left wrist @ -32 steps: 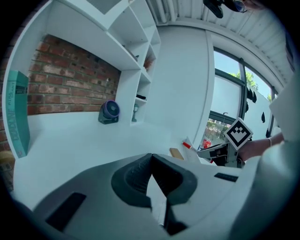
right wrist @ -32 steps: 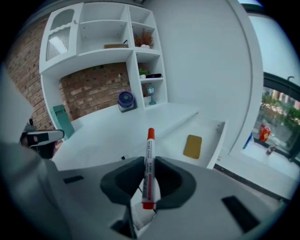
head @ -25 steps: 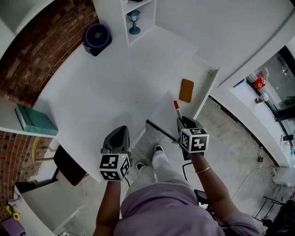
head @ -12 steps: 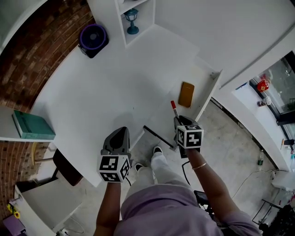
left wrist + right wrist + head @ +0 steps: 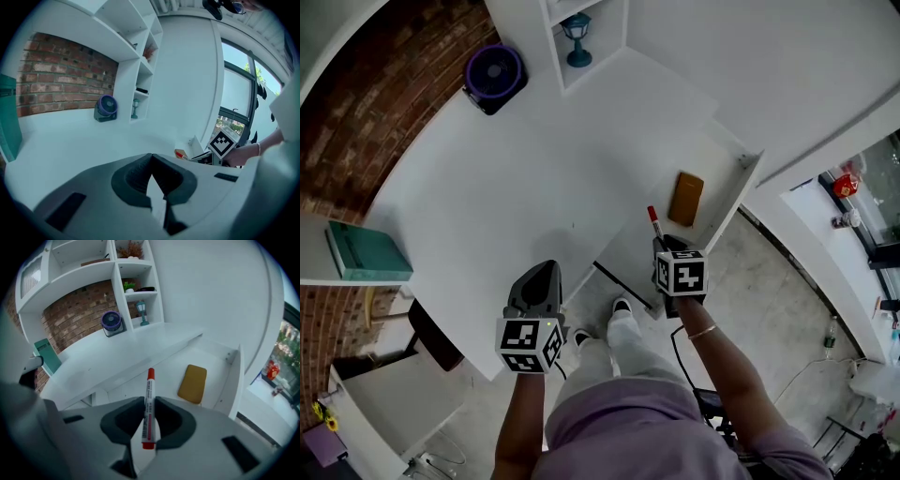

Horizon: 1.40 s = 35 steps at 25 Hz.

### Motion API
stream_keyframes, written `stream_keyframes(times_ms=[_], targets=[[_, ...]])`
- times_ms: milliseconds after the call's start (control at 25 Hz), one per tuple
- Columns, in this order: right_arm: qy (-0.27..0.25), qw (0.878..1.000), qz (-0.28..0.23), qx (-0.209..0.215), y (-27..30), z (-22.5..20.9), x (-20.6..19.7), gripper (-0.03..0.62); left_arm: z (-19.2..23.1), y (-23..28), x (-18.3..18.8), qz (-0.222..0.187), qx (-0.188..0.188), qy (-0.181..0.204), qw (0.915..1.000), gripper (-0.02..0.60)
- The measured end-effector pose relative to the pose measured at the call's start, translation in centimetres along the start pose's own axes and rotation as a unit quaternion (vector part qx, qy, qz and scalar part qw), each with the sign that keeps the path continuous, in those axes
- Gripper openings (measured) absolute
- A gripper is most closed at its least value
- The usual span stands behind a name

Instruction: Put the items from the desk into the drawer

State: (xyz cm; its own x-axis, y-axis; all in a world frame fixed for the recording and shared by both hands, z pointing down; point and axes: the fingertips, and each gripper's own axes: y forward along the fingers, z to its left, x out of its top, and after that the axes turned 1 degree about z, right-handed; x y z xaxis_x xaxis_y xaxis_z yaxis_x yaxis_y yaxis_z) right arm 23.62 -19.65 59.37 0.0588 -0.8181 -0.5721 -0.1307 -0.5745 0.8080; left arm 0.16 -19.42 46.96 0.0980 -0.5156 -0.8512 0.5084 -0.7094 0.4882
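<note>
My right gripper [image 5: 663, 246] [image 5: 149, 405] is shut on a red-capped marker [image 5: 655, 223] [image 5: 149, 380], which sticks out forward between the jaws. It hangs over the near part of the open white drawer [image 5: 739, 191] [image 5: 236, 377]. A flat yellow-brown item [image 5: 686, 199] [image 5: 192, 383] lies in the drawer ahead of the marker. My left gripper [image 5: 541, 278] [image 5: 151, 160] is shut with nothing in it, at the front edge of the white desk [image 5: 487, 206].
A purple fan [image 5: 495, 73] [image 5: 111, 323] and a small blue lantern [image 5: 577, 43] in a shelf niche stand at the back of the desk. A teal book [image 5: 367, 253] leans at the left. The drawer's black handle [image 5: 619, 275] lies between the grippers.
The right gripper has edged a little forward over the drawer, still holding the marker. The left gripper has hardly moved.
</note>
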Motion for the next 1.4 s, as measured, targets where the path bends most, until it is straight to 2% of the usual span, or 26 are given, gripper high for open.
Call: stream_keyframes(times_ms=[440,1400], targets=[[-0.007,0.999,0.038,0.014,3.1,-0.9,0.1,0.077,-0.5,1.2,0.3,0.003,0.021,-0.009,0.9997,0.000],[-0.088,0.991,0.100,0.020,9.7,0.4,-0.9,0.077,1.8,0.4,-1.2,0.021,0.083,-0.039,0.9956,0.000]])
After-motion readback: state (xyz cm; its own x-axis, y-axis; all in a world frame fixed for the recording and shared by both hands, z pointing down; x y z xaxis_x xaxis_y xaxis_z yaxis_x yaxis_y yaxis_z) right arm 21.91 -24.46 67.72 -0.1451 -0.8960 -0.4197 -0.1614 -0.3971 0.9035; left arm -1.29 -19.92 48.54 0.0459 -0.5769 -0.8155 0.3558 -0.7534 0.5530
